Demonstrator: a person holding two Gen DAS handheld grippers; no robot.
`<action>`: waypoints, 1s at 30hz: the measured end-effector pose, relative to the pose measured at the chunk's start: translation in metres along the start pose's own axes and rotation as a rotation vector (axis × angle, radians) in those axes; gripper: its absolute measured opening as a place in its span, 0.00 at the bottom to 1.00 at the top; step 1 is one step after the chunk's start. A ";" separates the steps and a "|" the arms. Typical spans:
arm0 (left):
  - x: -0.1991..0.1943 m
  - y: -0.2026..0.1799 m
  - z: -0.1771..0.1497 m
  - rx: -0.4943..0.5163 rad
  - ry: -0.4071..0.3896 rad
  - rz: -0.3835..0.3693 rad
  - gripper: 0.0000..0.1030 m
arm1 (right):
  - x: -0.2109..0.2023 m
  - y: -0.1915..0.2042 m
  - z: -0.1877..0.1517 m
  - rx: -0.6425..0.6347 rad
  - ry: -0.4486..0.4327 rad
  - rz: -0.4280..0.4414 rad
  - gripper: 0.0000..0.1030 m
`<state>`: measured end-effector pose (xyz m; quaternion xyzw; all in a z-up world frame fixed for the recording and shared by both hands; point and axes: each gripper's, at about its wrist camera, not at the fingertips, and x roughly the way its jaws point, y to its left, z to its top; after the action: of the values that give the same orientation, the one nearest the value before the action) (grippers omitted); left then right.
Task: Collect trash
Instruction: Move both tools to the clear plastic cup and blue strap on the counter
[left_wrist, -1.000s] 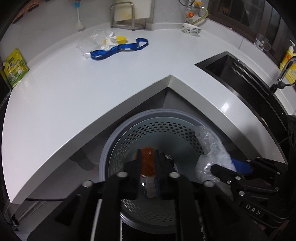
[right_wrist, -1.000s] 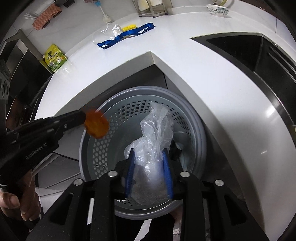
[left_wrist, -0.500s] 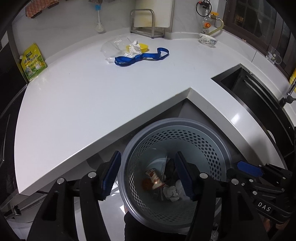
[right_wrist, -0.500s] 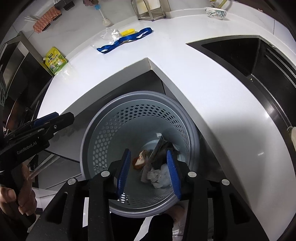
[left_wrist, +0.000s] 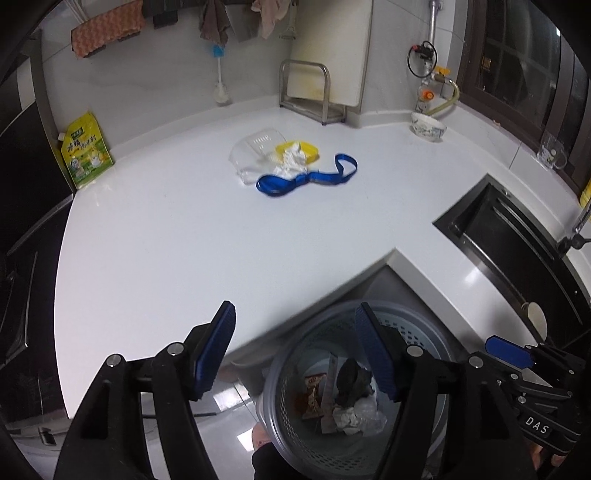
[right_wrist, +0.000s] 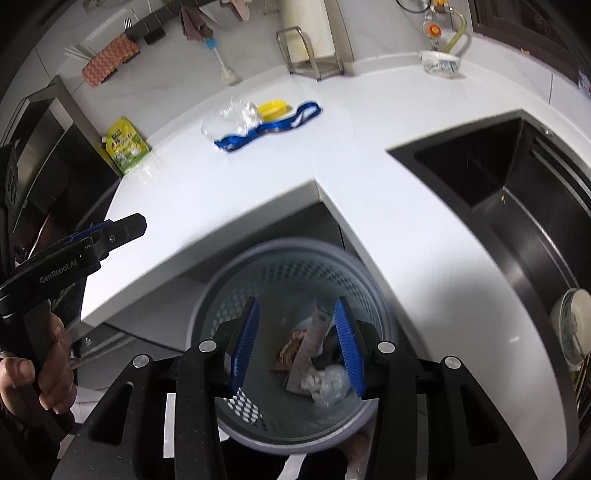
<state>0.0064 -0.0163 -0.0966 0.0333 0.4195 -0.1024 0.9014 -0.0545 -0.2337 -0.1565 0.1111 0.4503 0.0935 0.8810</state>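
Since a second ago you have let go of both loads, the orange piece and the clear bag, and lifted both tools away from the bin (left_wrist: 354, 398); the view now takes in far more of the counter (left_wrist: 184, 229).

Your left gripper (left_wrist: 295, 354) hangs over the counter's front edge, its ribbed blue pads spread wide with nothing between them. Ahead of it and slightly to its right, well apart across bare glossy white surface, lies the remaining trash pile: a clear, thin plastic tray (left_wrist: 255, 153), then a crumpled white tissue (left_wrist: 293, 162) on a flat yellow lid (left_wrist: 304, 151), and a floppy blue strap (left_wrist: 306, 177) whose long axis runs left to right across your line of reach, looped at each end.

Your right gripper (right_wrist: 299, 343) sits directly above the perforated grey bin, its pads apart and empty, with wrappers, a dark lump and wadded plastic on the bottom below. From it the pile lies further off, forward and to the left.

The left gripper looks the nearer one. The strap will likely drape and trail if pinched at an end, so its bunched middle seems the better grip; the tray is slick and may flex or skate.
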 end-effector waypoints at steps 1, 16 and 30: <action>0.000 0.002 0.005 0.001 -0.007 0.000 0.64 | 0.000 0.002 0.005 0.003 -0.007 -0.002 0.40; 0.029 0.063 0.093 0.022 -0.095 -0.025 0.69 | 0.031 0.033 0.083 0.078 -0.104 -0.048 0.42; 0.097 0.111 0.157 0.097 -0.089 -0.077 0.69 | 0.090 0.065 0.144 0.160 -0.146 -0.099 0.42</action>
<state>0.2088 0.0540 -0.0724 0.0560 0.3747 -0.1585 0.9118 0.1099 -0.1637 -0.1258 0.1651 0.3959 0.0055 0.9033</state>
